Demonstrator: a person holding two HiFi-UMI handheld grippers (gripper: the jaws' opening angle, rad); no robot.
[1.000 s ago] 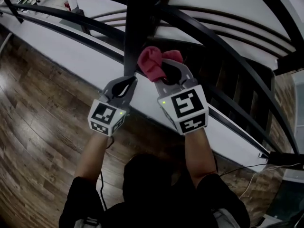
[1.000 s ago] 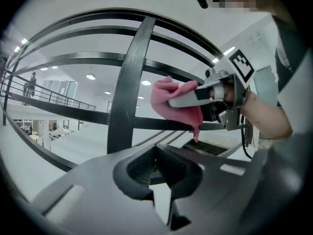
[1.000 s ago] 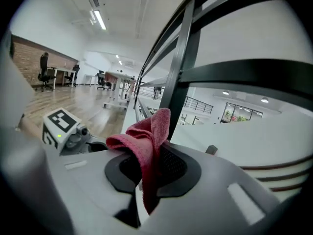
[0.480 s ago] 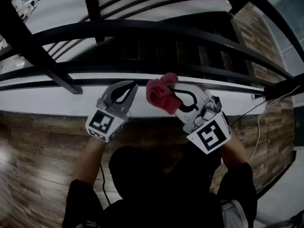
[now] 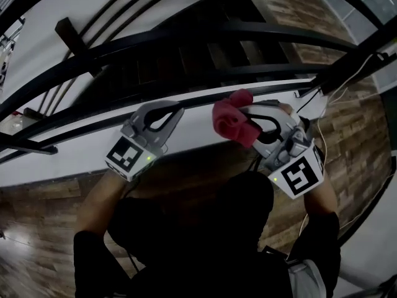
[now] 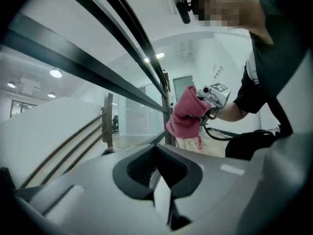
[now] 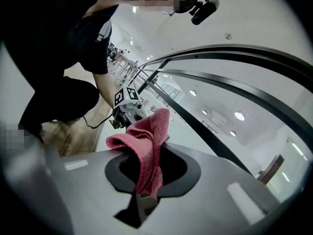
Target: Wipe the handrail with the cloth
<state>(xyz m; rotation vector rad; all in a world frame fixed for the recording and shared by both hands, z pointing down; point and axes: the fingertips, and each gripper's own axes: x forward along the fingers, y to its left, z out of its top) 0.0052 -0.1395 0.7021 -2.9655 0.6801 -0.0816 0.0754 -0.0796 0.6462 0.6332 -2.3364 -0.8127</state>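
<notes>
While the railing has swung round in the head view over the past second, the right tool (image 5: 247, 118) has carried the red cloth (image 5: 231, 120) off the upright post it was bunched against and away to the right. Its marker cube now points to the near right. Its jaws pinch a fold of the cloth, most of which bulges out past the tips. The cloth hangs over the white ledge (image 5: 62, 160), on the near side of the dark curved handrail (image 5: 248, 28) and apart from it. The left gripper view puts the cloth just beside a slanting rail, but contact cannot be read. The left tool (image 5: 175, 109) has kept its place left of the cloth, jaws pressed together on nothing. Judgement: the person has turned along the railing, so the stretch by the post is probably finished. A fresh stretch to the right looks about to start, and the cloth must first be brought up against the handrail before any wiping counts.
</notes>
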